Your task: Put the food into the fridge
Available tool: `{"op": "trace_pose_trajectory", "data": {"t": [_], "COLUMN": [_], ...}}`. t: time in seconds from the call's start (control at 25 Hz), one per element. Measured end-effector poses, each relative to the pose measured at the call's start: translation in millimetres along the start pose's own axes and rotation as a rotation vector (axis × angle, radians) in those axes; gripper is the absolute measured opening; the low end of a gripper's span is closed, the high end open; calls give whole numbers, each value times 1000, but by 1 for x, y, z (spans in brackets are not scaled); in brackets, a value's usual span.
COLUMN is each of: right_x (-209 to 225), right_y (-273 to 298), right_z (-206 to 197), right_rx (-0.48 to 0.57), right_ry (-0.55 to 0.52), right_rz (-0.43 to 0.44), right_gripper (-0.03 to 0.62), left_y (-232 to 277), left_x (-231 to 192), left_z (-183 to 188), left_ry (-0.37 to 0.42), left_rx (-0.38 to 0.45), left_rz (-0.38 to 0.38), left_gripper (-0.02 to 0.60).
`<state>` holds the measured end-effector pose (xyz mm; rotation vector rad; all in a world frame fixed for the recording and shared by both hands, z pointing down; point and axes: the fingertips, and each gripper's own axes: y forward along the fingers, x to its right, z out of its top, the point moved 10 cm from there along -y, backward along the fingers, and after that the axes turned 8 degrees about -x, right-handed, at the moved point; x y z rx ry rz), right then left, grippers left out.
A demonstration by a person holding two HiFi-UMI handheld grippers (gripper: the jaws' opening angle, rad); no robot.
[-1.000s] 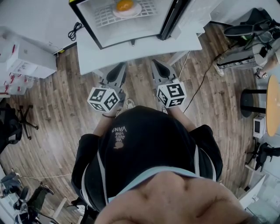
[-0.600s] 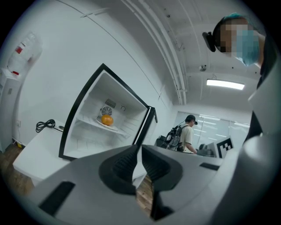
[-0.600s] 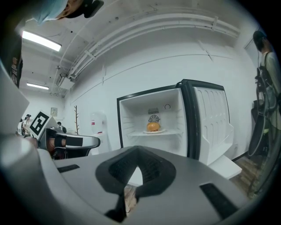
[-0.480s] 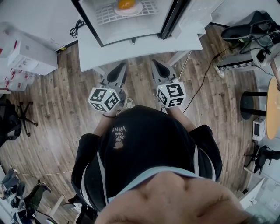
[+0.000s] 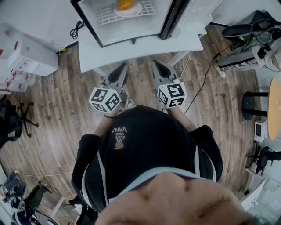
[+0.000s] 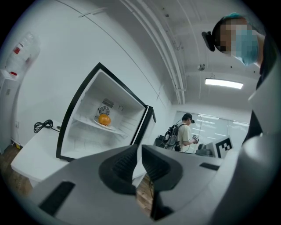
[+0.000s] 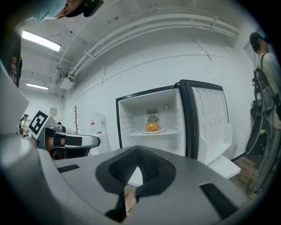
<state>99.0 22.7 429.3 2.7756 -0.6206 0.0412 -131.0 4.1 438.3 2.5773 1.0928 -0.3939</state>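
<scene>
An orange round food [image 5: 125,5] lies on a white plate [image 5: 133,12] on the shelf of the small open fridge [image 5: 90,26], which stands on a white table [image 5: 131,48]. The food [image 6: 104,119] [image 7: 152,126] also shows in both gripper views. The fridge door [image 7: 210,123] is swung wide to the right. My left gripper [image 5: 122,68] and right gripper [image 5: 156,65] hang side by side over the floor, short of the table, and point at the fridge. The left gripper [image 6: 137,151] leaves only a thin slit between its jaws, with nothing in it. The right gripper [image 7: 137,154] has its tips together and holds nothing.
White boxes [image 5: 26,57] stand at the left and an office chair [image 5: 13,123] lower left. A cable [image 5: 199,83] runs over the wood floor at the right, near a round wooden table [image 5: 274,105]. A person [image 6: 186,132] stands far behind; another person [image 7: 265,88] is at the right.
Both grippers keep their places and their jaws stay as they were. Only the head camera has shifted a little.
</scene>
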Motion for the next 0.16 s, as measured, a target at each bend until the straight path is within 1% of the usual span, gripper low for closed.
{"op": "trace_pose_trajectory", "data": {"t": [0.16], "right_x": [0], "right_y": [1], "right_z": [2], "right_rx": [2], "right_ry": [-3], "right_rz": [0], "right_gripper": [11], "left_y": [0], "left_x": [0], "left_z": [3], "left_ry": [7], "left_rx": [4], "left_rz": [-1], "left_gripper": [42]}}
